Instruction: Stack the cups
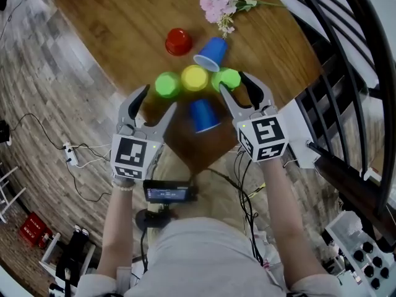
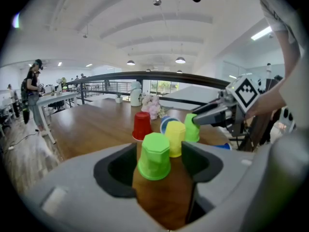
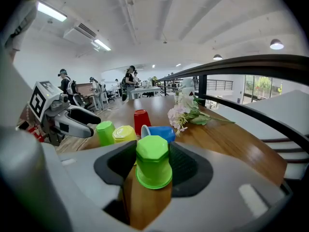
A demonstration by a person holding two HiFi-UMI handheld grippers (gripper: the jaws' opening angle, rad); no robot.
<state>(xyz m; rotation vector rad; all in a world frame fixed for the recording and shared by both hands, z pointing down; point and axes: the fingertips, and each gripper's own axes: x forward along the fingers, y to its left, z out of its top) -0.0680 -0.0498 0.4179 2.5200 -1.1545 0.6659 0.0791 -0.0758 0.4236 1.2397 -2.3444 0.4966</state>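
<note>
Standing between the right tongs [image 3: 153, 151]: green cup [image 3: 153, 164].

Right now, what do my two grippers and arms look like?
Both the left gripper and right gripper have grey bodies with dark-lined jaws and a white cube bearing black square markers. Black cables trail beneath the right one. You wear a light grey short-sleeved top.

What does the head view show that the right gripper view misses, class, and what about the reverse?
Only the head view: the blue cup nearest the person and floor cables. Only the right gripper view: ceiling lights and people at desks. Both: the red cup, yellow cup, left green cup, right green cup, the other blue cup on its side, and the flowers.
</note>
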